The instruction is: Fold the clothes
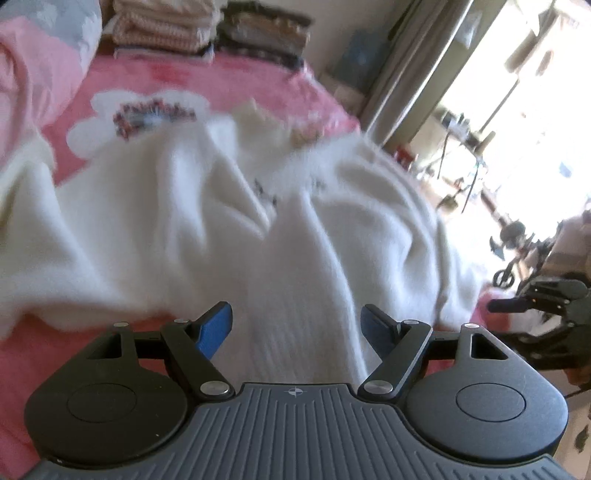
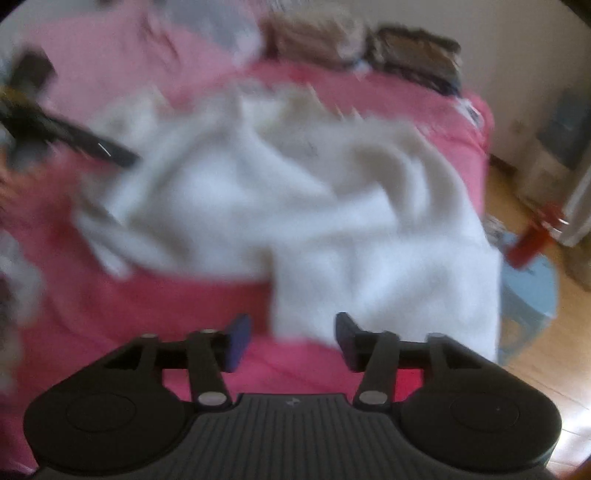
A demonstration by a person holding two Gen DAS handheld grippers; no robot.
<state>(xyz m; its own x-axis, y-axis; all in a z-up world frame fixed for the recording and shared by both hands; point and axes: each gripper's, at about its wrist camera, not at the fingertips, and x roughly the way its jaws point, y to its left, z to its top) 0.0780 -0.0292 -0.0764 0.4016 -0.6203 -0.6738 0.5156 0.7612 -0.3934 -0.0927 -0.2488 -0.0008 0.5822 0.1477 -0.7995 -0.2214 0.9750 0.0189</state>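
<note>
A crumpled white knit garment point(image 1: 221, 206) lies spread on a pink bed point(image 1: 258, 85). My left gripper point(image 1: 295, 326) hovers over the garment's near ribbed edge, its blue pads wide apart with nothing pinched between them. In the blurred right wrist view the same white garment point(image 2: 295, 206) lies bunched on the pink bed point(image 2: 110, 314). My right gripper point(image 2: 291, 339) stands open just short of the garment's near corner, pads apart and gripping nothing. The right gripper point(image 1: 535, 306) also shows at the right edge of the left wrist view, and the left gripper point(image 2: 74, 144) at the left of the right wrist view.
Stacks of folded clothes point(image 1: 162, 26) sit at the far end of the bed, next to a darker pile point(image 1: 266, 33). A pink patterned quilt point(image 1: 33, 55) lies at the far left. A blue stool point(image 2: 528, 291) stands on the wooden floor right of the bed.
</note>
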